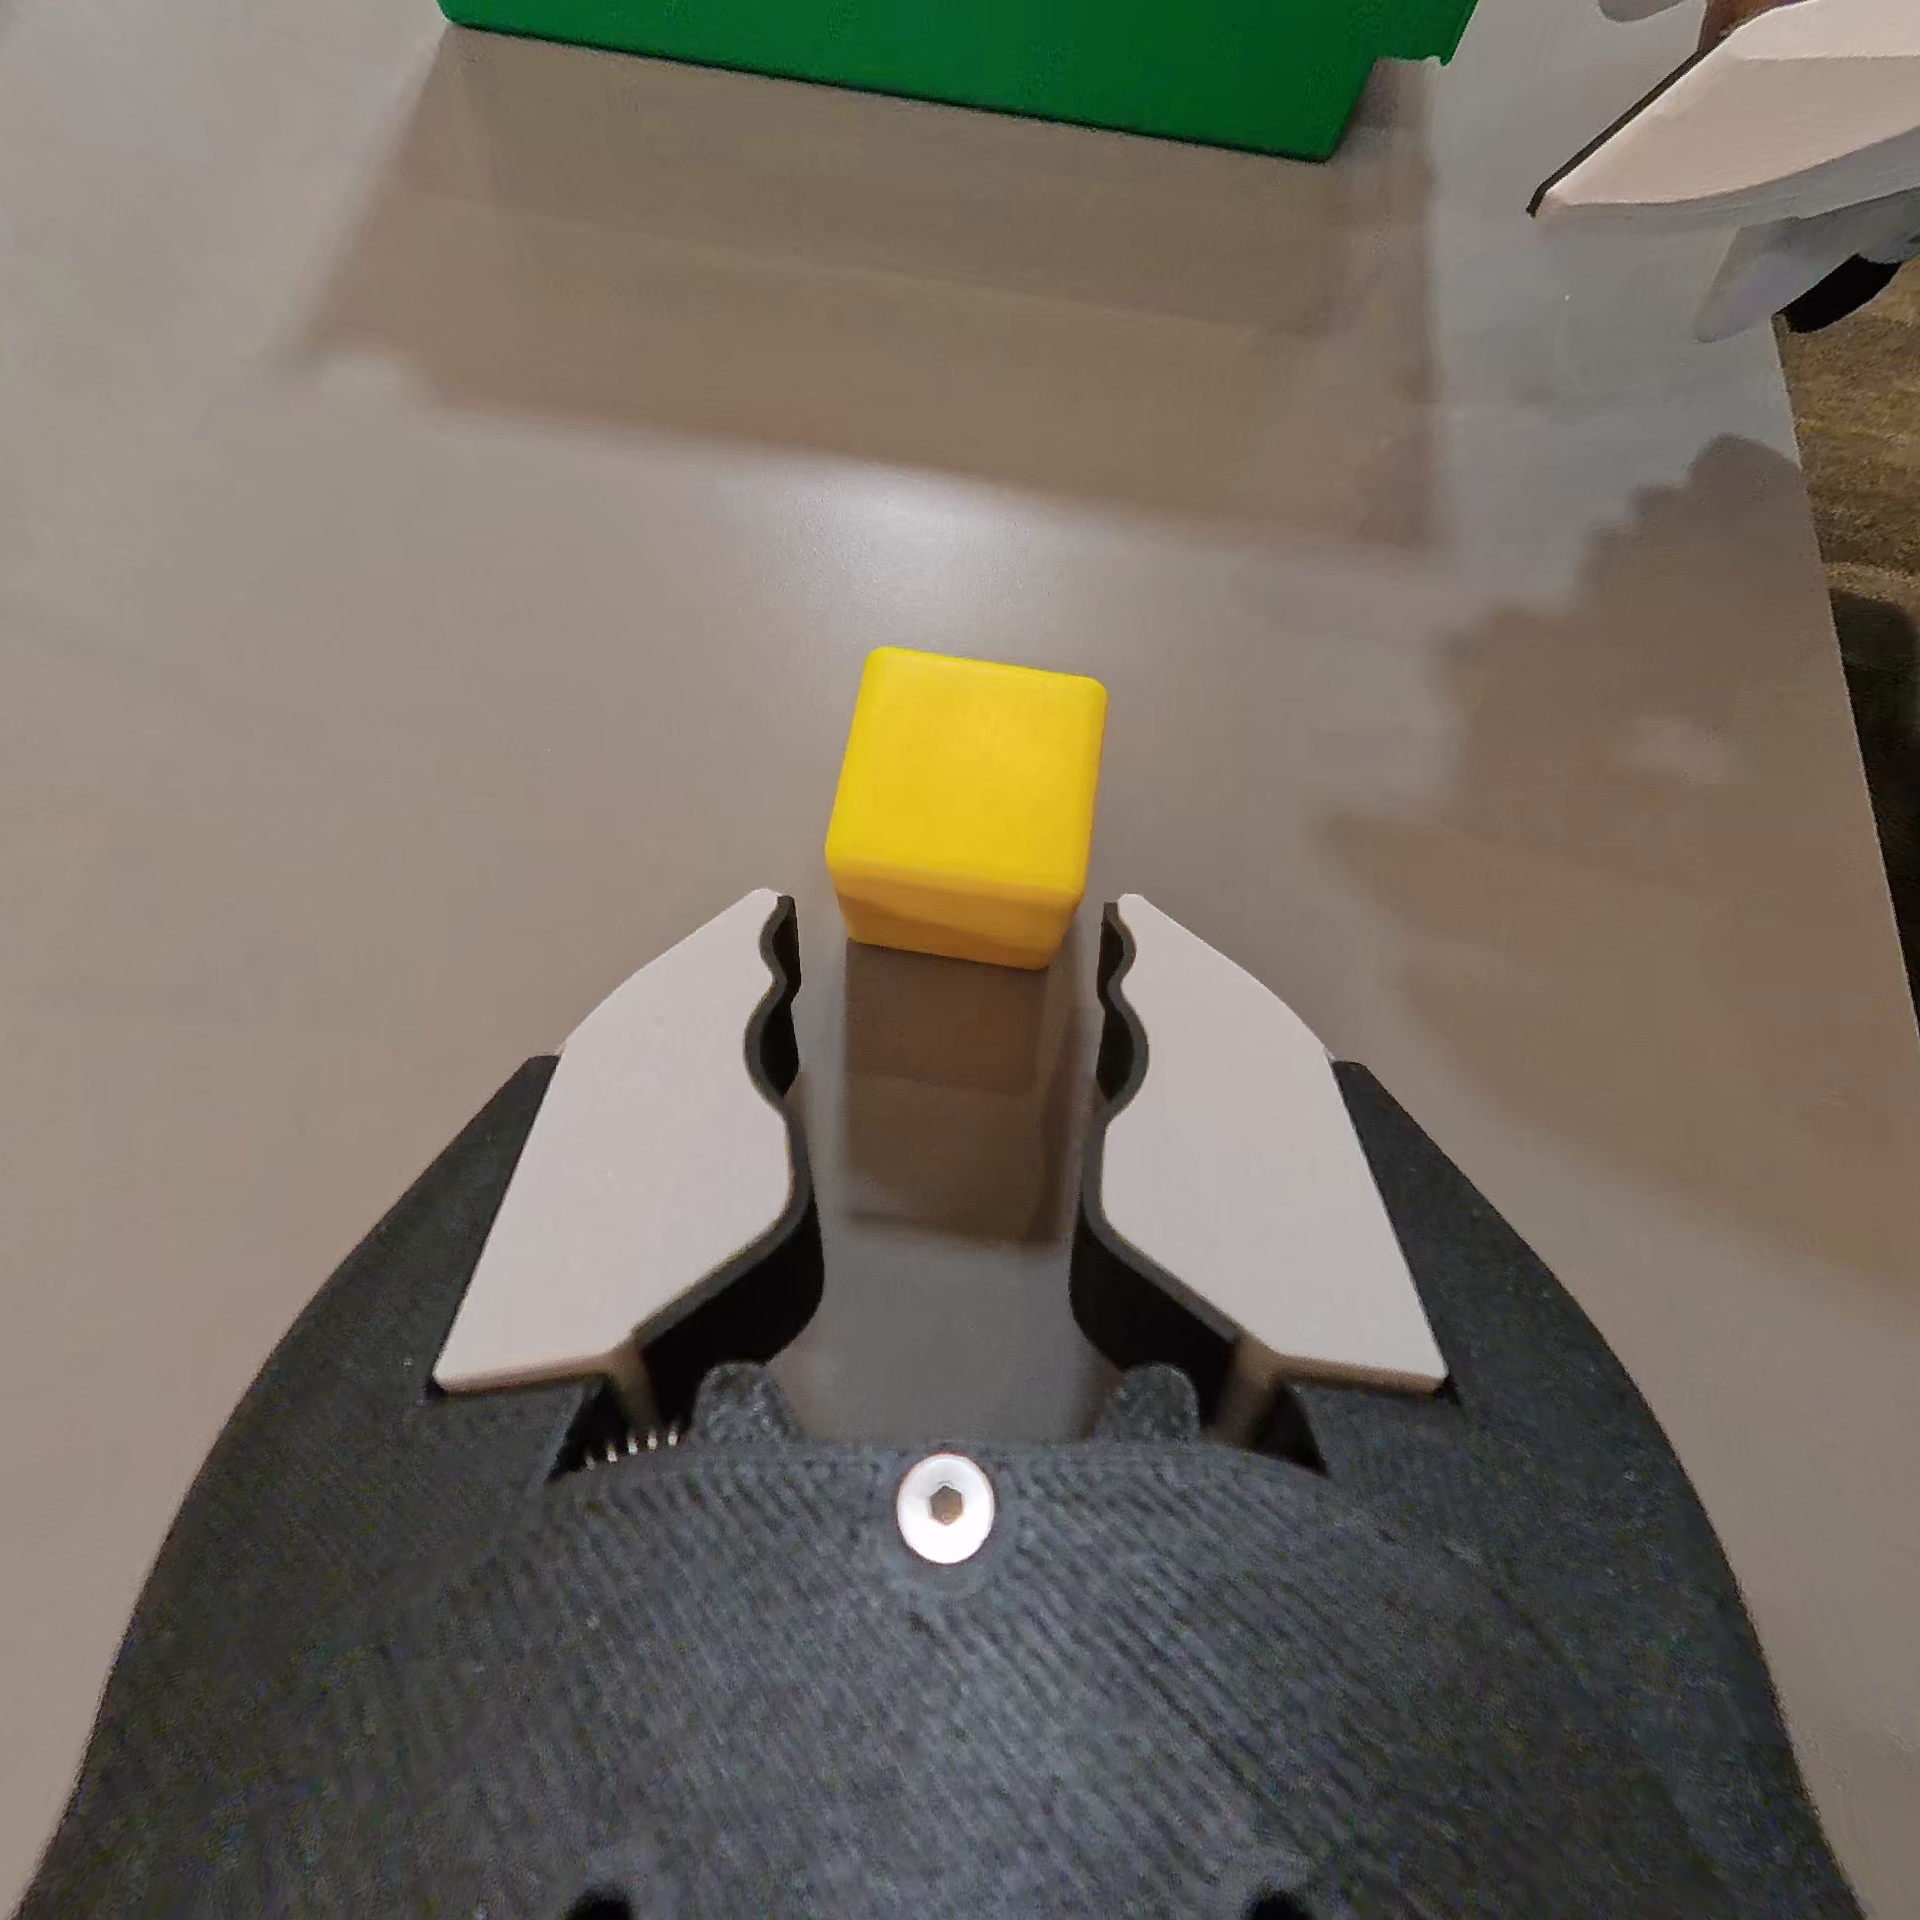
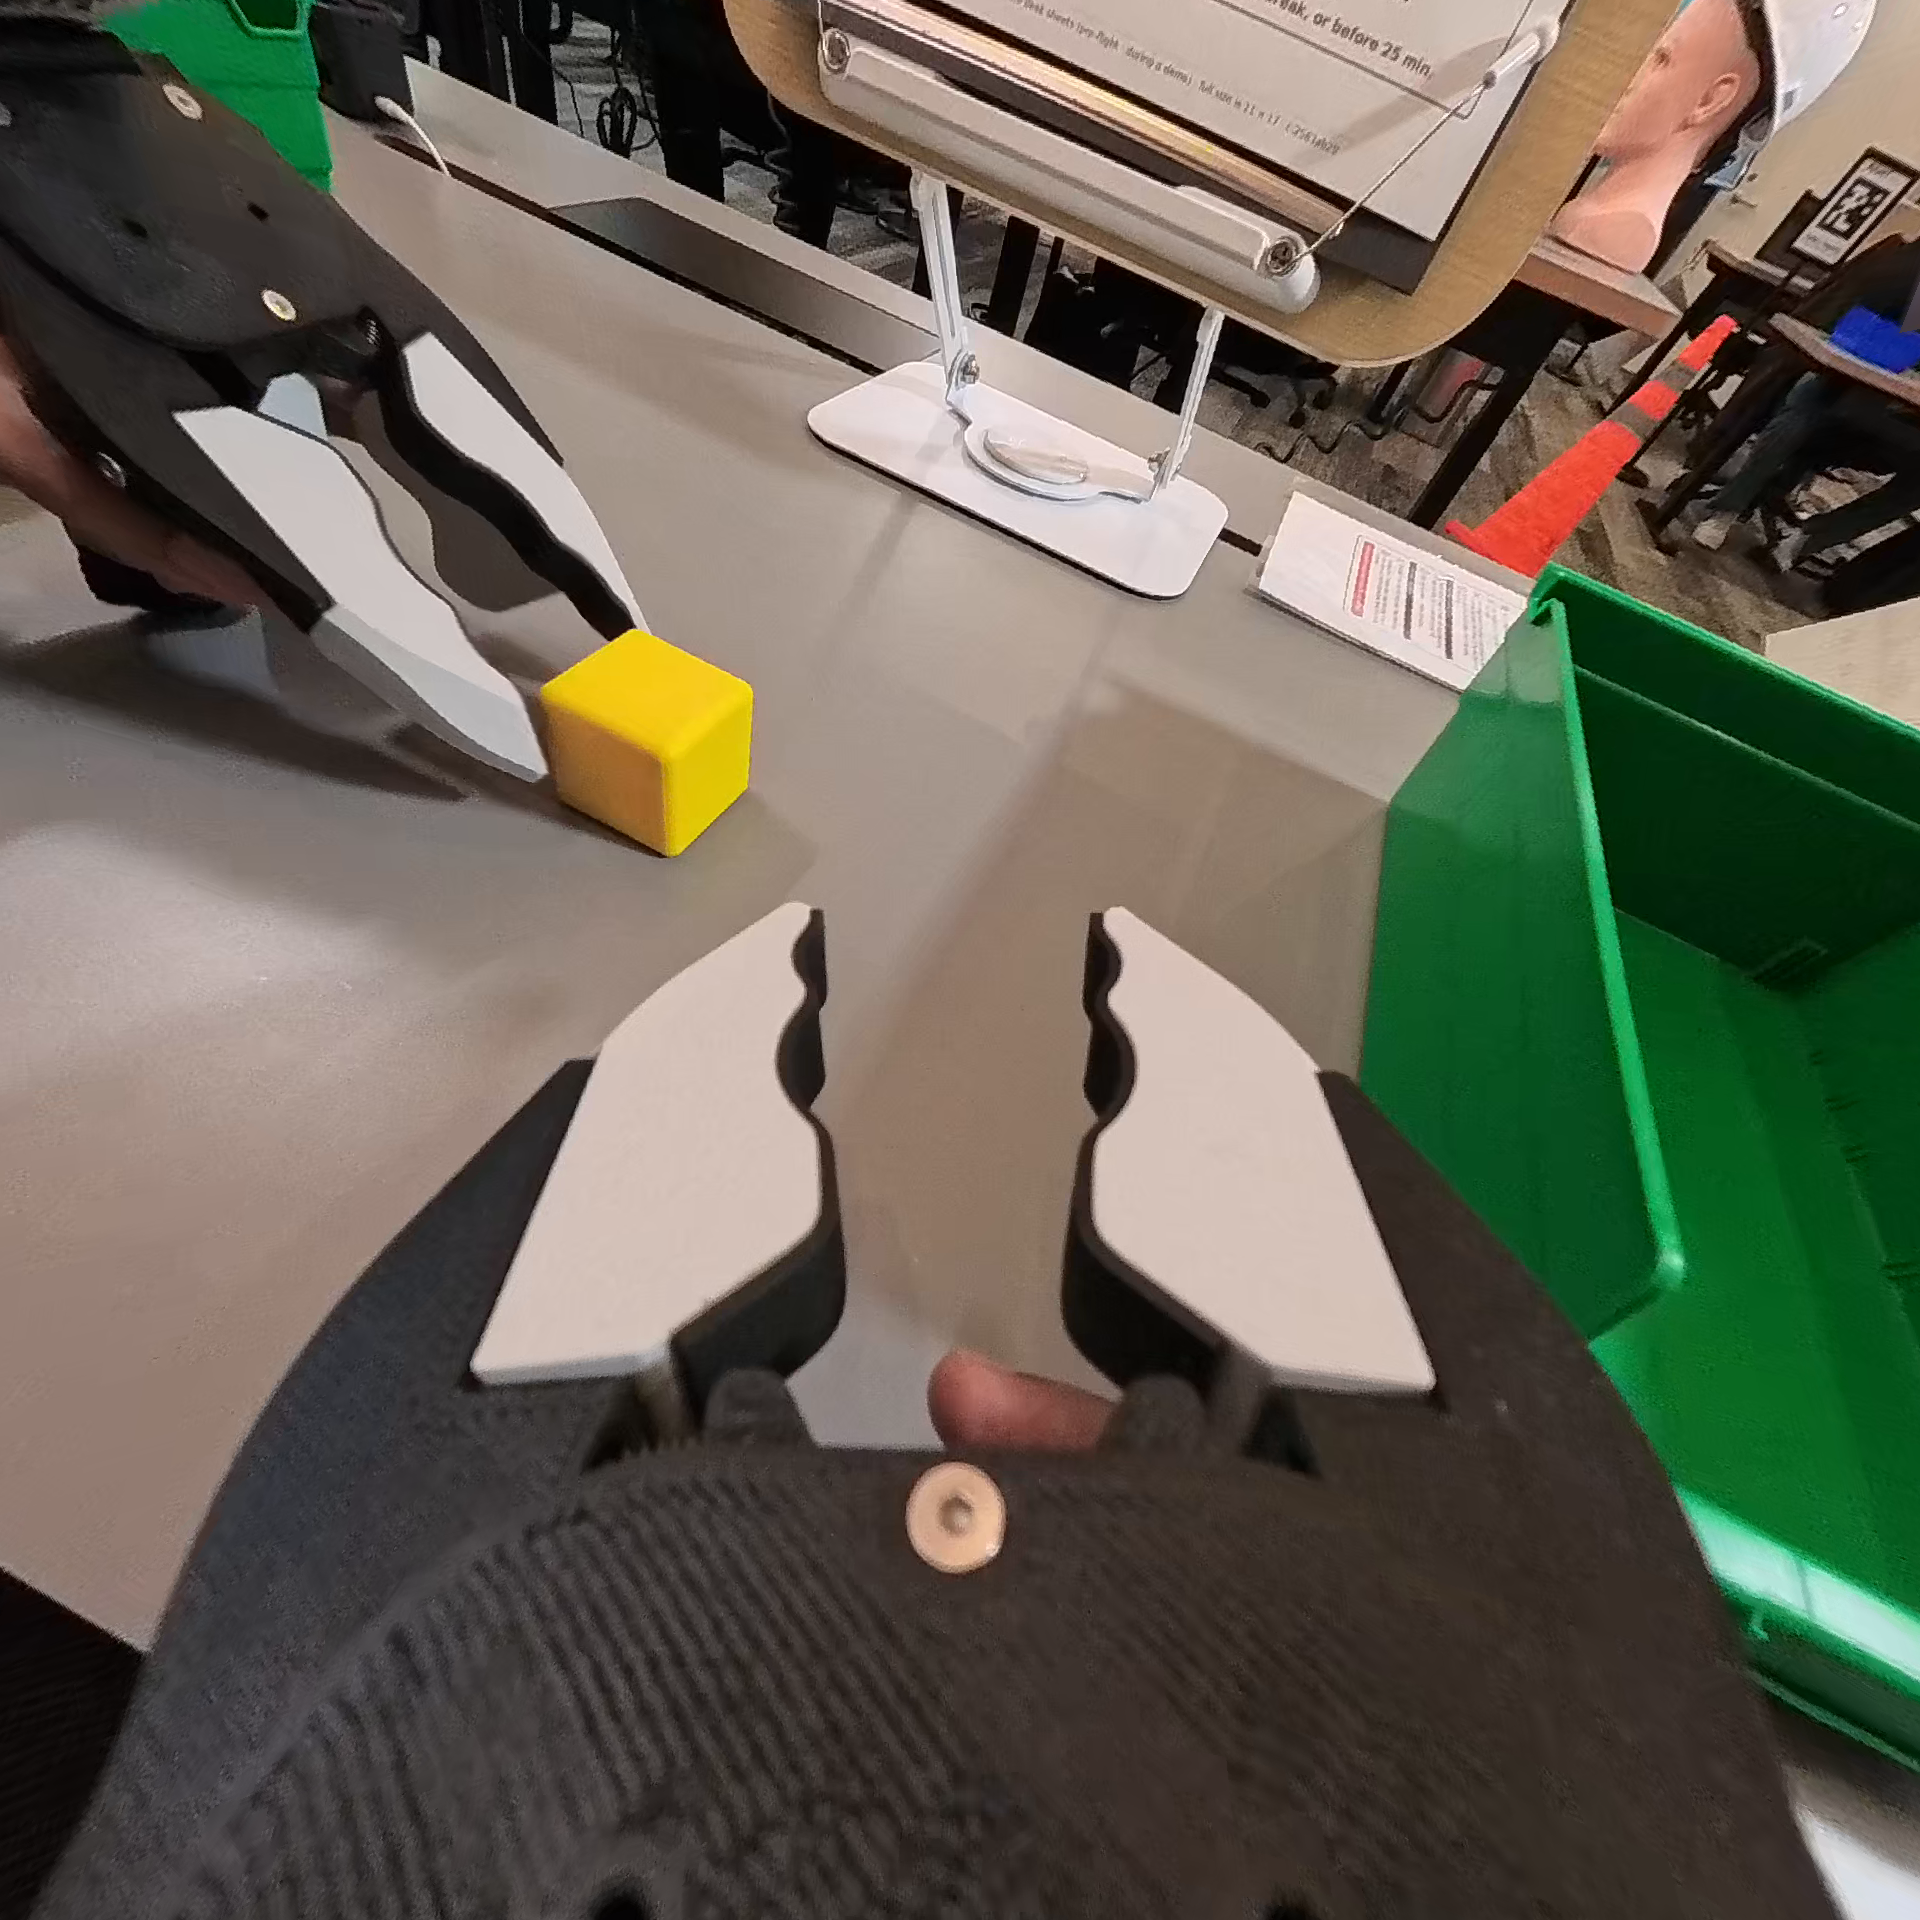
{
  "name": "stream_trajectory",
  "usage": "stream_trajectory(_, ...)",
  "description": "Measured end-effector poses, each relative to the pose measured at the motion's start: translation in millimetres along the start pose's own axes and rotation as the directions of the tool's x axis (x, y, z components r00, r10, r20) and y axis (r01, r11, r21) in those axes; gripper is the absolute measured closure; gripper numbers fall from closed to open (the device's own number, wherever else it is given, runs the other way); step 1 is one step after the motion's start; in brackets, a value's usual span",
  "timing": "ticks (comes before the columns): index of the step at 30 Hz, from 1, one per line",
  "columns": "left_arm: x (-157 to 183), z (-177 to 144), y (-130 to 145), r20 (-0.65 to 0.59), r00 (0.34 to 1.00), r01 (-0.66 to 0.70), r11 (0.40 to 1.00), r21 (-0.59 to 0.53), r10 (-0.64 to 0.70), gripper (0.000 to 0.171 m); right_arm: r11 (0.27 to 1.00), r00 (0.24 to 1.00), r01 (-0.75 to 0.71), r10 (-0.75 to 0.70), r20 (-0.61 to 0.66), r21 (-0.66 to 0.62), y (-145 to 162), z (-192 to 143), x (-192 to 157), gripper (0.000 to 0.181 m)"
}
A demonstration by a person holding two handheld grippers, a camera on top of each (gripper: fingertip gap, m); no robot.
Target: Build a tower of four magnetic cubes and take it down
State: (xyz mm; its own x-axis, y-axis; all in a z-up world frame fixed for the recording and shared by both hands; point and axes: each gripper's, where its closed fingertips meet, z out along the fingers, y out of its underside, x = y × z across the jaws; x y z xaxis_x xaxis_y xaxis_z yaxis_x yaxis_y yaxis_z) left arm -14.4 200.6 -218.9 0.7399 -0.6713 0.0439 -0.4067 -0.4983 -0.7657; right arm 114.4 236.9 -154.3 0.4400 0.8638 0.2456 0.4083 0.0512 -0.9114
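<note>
Left wrist view: the left hand-held gripper (image 1: 948, 914) is spread wide and holds nothing. A yellow cube (image 1: 966, 800) sits on the grey table (image 1: 416, 623) just ahead of the fingertips, in line with the gap between them and not gripped. A green bin (image 1: 935, 62) stands at the far edge of the table. The tip of the right hand-held gripper (image 1: 1745, 156) shows at the upper right, near the table's right edge.

Right wrist view: the right hand-held gripper (image 2: 956, 920) is also spread wide and empty, above bare table (image 2: 312, 987). The green bin (image 2: 1507, 935) stands just beside it on the right. The yellow cube (image 2: 649, 738) rests well ahead to the left, with the left hand-held gripper (image 2: 587, 707) at it; whether the tips touch it cannot be determined. A clipboard stand (image 2: 1029, 478) and a printed sheet (image 2: 1392, 592) lie towards the far edge.
</note>
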Motion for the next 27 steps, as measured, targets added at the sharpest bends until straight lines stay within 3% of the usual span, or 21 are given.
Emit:
stream_trajectory(4,-11.8,-14.2,-8.6,0.103,0.995,-0.010,1.000,0.011,0.009,0.107,1.000,1.000,-0.003,0.003,-0.003,0.002,-0.6,-0.2,1.3,0.132)
stream_trajectory(9,-6.8,-64.4,-44.9,0.106,0.993,0.023,0.983,0.180,-0.043,0.096,1.000,1.000,-0.015,0.015,0.003,0.003,-1.1,3.0,3.0,0.132)
stream_trajectory(13,-5.5,-127.7,-78.8,0.103,0.990,0.059,0.936,0.346,-0.100,0.087,1.000,1.000,-0.013,0.013,0.021,0.003,-3.1,8.4,-0.8,0.132)
stream_trajectory(17,-39.7,-213.5,-82.5,0.302,0.919,0.089,0.880,0.466,-0.253,0.088,1.000,0.999,0.009,-0.009,0.041,0.004,-5.7,13.5,-7.6,0.131)
stream_trajectory(19,-71.7,-258.1,-53.3,0.469,0.790,0.157,0.871,0.465,-0.393,0.089,1.000,0.999,0.015,-0.015,0.052,0.005,-7.1,16.1,-11.0,0.131)
stream_trajectory(21,-106.8,-304.7,7.4,0.682,0.529,0.286,0.863,0.416,-0.504,0.091,1.000,0.998,0.022,-0.022,0.063,0.007,-8.8,18.7,-14.5,0.131)
stream_trajectory(23,-124.2,-344.7,80.2,0.826,0.246,0.440,0.818,0.372,-0.508,0.091,1.000,0.997,0.029,-0.030,0.074,0.009,-10.6,21.5,-18.4,0.131)
stream_trajectory(24,-126.0,-355.0,112.6,0.856,0.157,0.513,0.781,0.356,-0.493,0.090,0.999,0.996,0.033,-0.034,0.080,0.011,-11.6,22.9,-20.3,0.131)
stream_trajectory(27,-125.0,-350.3,179.8,0.829,0.060,0.661,0.645,0.384,-0.556,0.091,0.999,0.994,0.046,-0.047,0.098,0.014,-14.3,27.2,-26.6,0.131)
